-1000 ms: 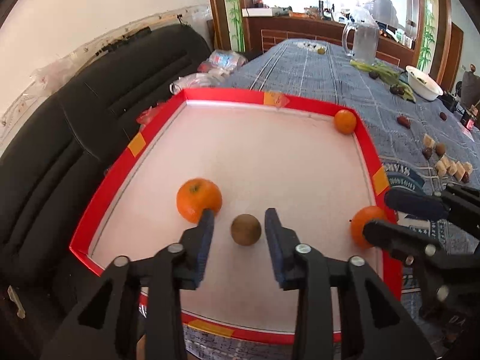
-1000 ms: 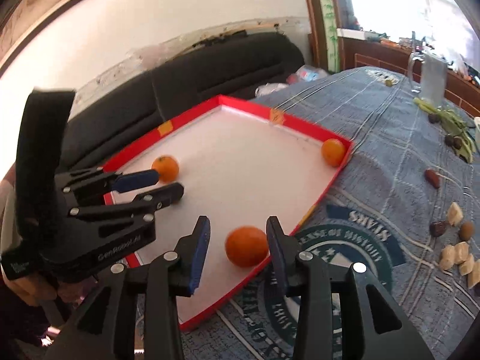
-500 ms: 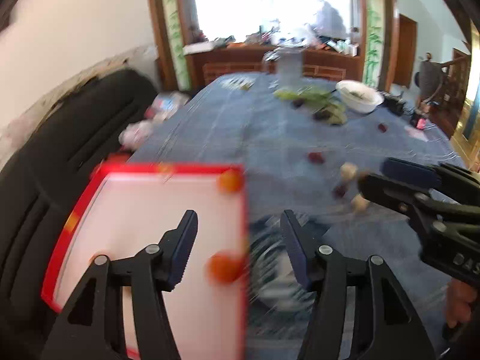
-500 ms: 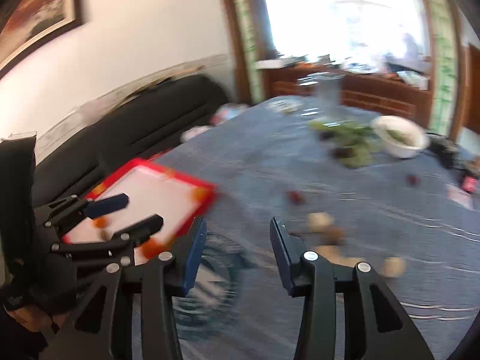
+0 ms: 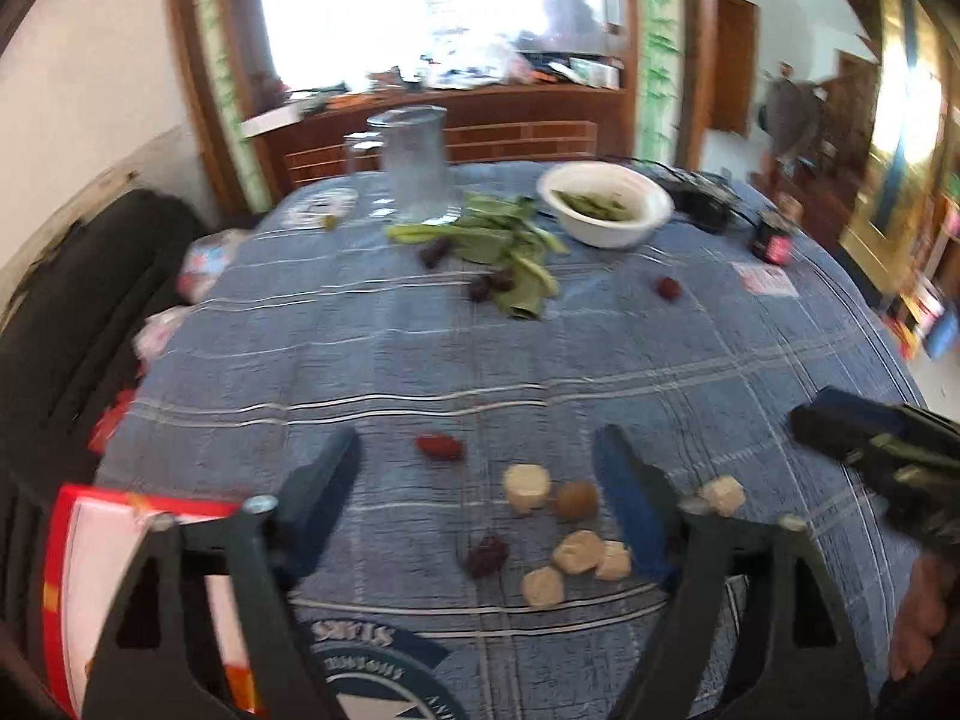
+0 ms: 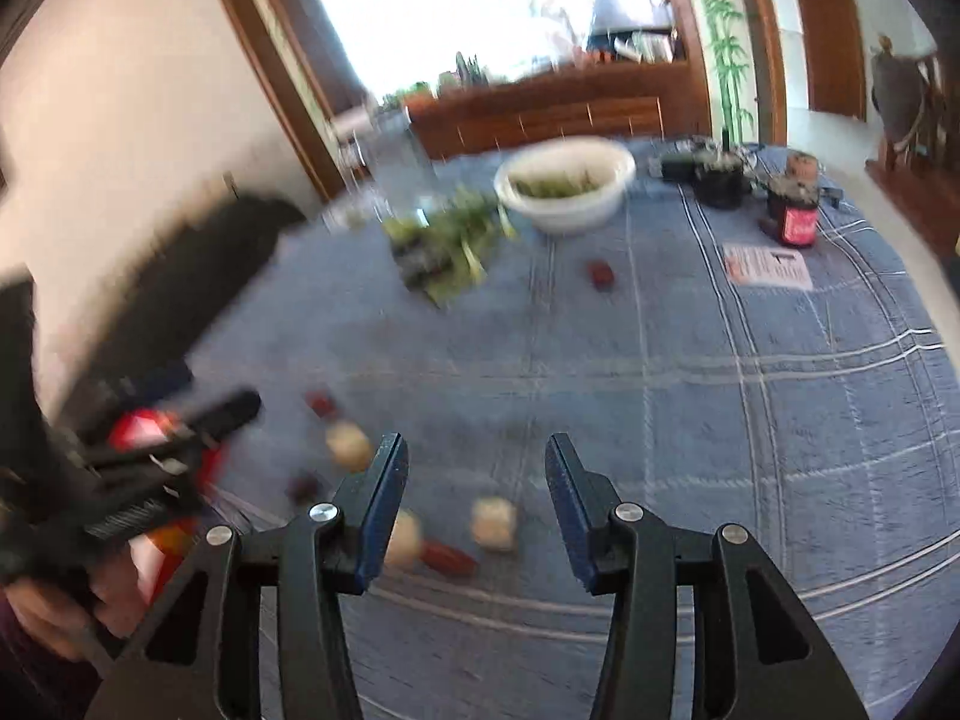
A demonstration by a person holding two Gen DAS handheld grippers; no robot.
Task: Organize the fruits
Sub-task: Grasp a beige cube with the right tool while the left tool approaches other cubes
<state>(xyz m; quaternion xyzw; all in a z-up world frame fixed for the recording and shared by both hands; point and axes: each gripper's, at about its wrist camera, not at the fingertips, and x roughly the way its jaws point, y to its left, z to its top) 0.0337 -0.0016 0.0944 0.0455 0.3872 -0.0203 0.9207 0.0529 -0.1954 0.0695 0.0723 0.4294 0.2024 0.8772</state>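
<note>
My left gripper (image 5: 480, 504) is open and empty above the blue checked tablecloth. Between and below its fingers lie pale banana chunks (image 5: 527, 486), a brown kiwi (image 5: 576, 499), a red date (image 5: 441, 447) and a dark date (image 5: 487, 553). The red tray (image 5: 60, 516) shows at the lower left corner. My right gripper (image 6: 477, 504) is open and empty, over a pale chunk (image 6: 493, 523) and a red date (image 6: 447, 558). It also shows at the right of the left wrist view (image 5: 852, 426).
At the far side stand a glass jug (image 5: 414, 162), a white bowl of greens (image 5: 603, 204), loose green leaves (image 5: 510, 252), more dates (image 5: 667, 288), a red-labelled jar (image 6: 795, 216) and a paper card (image 6: 765, 267). A black sofa (image 5: 54, 312) runs along the left.
Both grippers have swung right, away from the red tray and its oranges, to the scattered fruit pieces on the cloth. Both stayed open and empty.
</note>
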